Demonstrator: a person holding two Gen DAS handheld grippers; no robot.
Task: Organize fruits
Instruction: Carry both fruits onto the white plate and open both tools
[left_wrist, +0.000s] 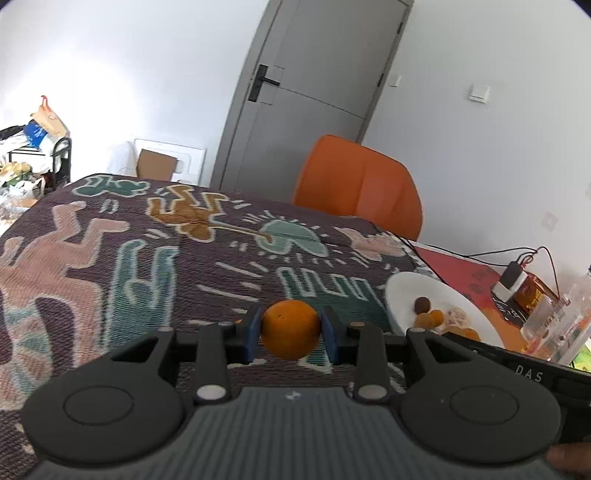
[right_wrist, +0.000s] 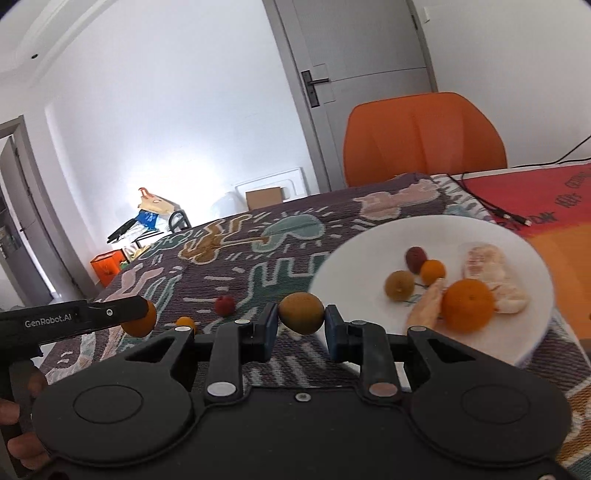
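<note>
In the left wrist view, we see the left gripper (left_wrist: 290, 330) clamped on an orange (left_wrist: 290, 328), nearly round with no clear long axis; the white plate (left_wrist: 402, 291) lies at 3 o'clock. In the right wrist view, the right gripper (right_wrist: 301, 323) pinches a brownish-green fruit (right_wrist: 301, 313), long axis toward 4 o'clock; several fruits sit plated, while a red fruit (right_wrist: 224, 305) and a small orange fruit (right_wrist: 185, 322) at 9 o'clock remain on the cloth (right_wrist: 207, 280).

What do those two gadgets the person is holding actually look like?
Both are black plastic with two round discs on a ribbed top. The left gripper and right gripper each end in two short fingers with blue pads. Silver rivets pin the linkages. The left one's side reads "GenRobot.AI". No cables on them show.
</note>
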